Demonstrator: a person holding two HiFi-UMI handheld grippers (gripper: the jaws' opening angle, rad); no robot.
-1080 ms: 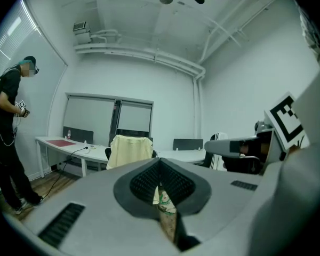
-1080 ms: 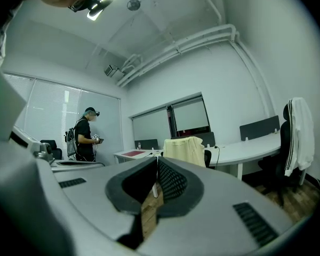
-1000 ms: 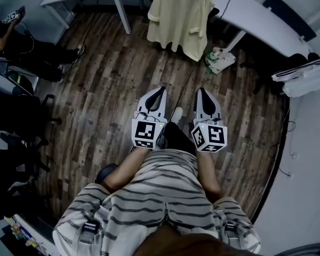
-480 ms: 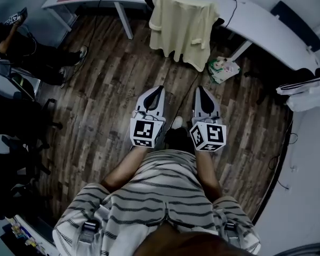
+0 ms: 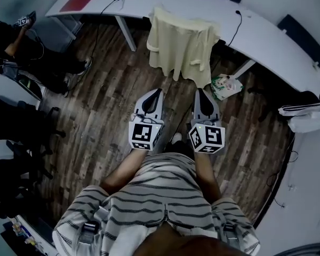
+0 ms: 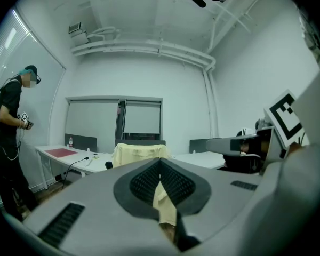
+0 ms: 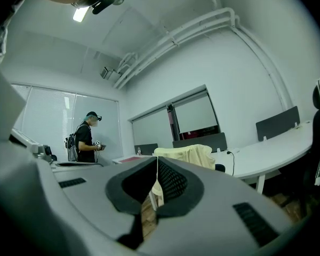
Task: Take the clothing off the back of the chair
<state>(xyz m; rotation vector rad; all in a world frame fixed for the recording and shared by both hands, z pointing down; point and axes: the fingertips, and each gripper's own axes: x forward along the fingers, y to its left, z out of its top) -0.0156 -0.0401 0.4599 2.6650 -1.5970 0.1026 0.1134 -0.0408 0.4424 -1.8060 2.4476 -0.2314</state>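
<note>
Left gripper [image 5: 158,91] and right gripper [image 5: 199,90]: both fully closed, nothing between the jaws, side by side and pointing level. Yellow shirt [image 5: 182,44] is draped over the chair [image 7: 220,168] back, straight ahead of both jaw pairs and well apart from them, against the white desk [image 5: 266,33].

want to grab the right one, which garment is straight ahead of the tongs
The pale yellow garment at the desk; the white striped one lies far off to the right.
</note>
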